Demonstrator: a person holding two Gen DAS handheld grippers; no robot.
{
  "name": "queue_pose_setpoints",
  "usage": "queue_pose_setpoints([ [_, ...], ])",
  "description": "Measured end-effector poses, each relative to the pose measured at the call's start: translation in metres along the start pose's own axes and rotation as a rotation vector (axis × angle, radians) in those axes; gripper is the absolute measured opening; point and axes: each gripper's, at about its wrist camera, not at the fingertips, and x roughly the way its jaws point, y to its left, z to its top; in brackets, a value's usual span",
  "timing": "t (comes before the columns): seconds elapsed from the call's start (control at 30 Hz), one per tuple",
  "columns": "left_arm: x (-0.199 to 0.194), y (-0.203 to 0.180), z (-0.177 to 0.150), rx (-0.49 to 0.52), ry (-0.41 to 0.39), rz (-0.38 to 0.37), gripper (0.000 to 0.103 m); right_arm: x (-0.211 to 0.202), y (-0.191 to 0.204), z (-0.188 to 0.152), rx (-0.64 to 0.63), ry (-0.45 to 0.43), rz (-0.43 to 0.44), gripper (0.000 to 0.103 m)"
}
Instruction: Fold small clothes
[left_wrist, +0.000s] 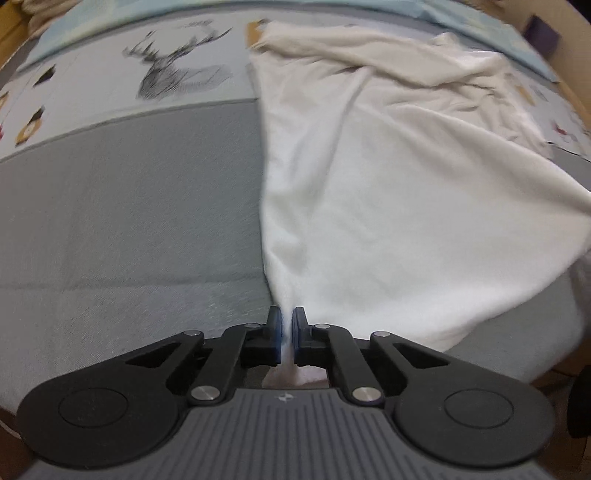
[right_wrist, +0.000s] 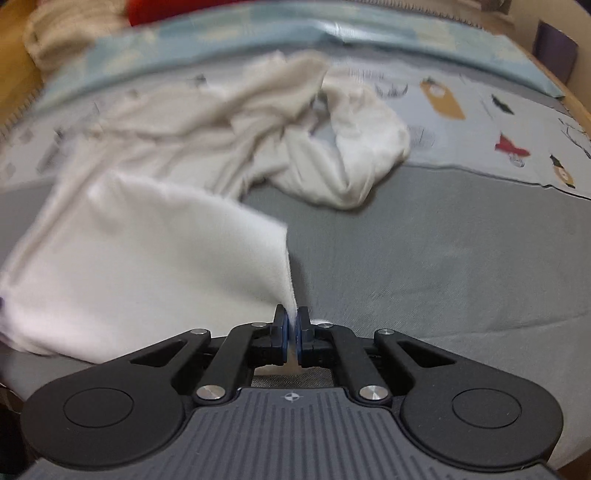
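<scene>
A white garment lies spread over a grey bed cover, its far part rumpled. In the left wrist view my left gripper is shut on the garment's near left corner, the cloth pinched between the blue pads. In the right wrist view the same white garment stretches away to the left, with a bunched sleeve further back. My right gripper is shut on its near right corner, and the cloth rises taut from the pads.
Beyond the grey bed cover lies a patterned sheet with a deer drawing and small coloured figures. A heap of beige and red cloth sits at the far left corner. Wooden bed edges frame both sides.
</scene>
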Motion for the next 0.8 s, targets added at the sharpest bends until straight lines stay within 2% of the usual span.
queue_pose_setpoints([
  [0.17, -0.045, -0.027, -0.012, 0.096, -0.127, -0.18, 0.004, -0.074, -0.062, -0.02, 0.2, -0.164, 0.105, 0.003],
  [0.23, -0.047, -0.031, -0.019, 0.132, -0.106, -0.19, 0.004, -0.101, -0.089, -0.033, 0.263, -0.23, 0.161, 0.003],
  [0.3, -0.032, -0.03, -0.023, 0.151, -0.027, -0.145, 0.003, -0.114, -0.114, -0.045, 0.316, -0.248, 0.184, 0.003],
  [0.33, -0.024, -0.028, -0.023, 0.159, 0.014, -0.115, 0.001, -0.109, -0.121, -0.049, 0.328, -0.218, 0.188, 0.003],
  [0.4, -0.007, -0.024, -0.026, 0.187, 0.097, -0.011, 0.0, -0.082, -0.126, -0.055, 0.32, -0.077, 0.195, 0.003],
  [0.43, 0.0, -0.022, -0.026, 0.186, 0.129, 0.015, 0.0, -0.067, -0.12, -0.056, 0.28, -0.008, 0.172, 0.003],
  [0.5, 0.003, -0.021, -0.023, 0.165, 0.141, -0.027, 0.001, -0.043, -0.103, -0.054, 0.166, 0.089, 0.076, 0.005],
  [0.57, -0.003, -0.025, -0.019, 0.149, 0.107, -0.083, 0.008, -0.028, -0.092, -0.051, 0.127, 0.143, 0.057, 0.007],
  [0.63, -0.005, -0.028, -0.016, 0.128, 0.097, -0.119, 0.017, -0.024, -0.087, -0.047, 0.129, 0.148, 0.058, 0.01],
  [0.67, -0.005, -0.03, -0.015, 0.125, 0.094, -0.124, 0.022, -0.023, -0.085, -0.045, 0.133, 0.143, 0.053, 0.016],
  [0.7, -0.003, -0.033, -0.015, 0.125, 0.096, -0.128, 0.023, -0.022, -0.084, -0.044, 0.13, 0.139, 0.041, 0.02],
  [0.8, 0.01, -0.038, -0.013, 0.133, 0.121, -0.134, 0.028, -0.014, -0.081, -0.047, 0.114, 0.163, 0.01, 0.022],
])
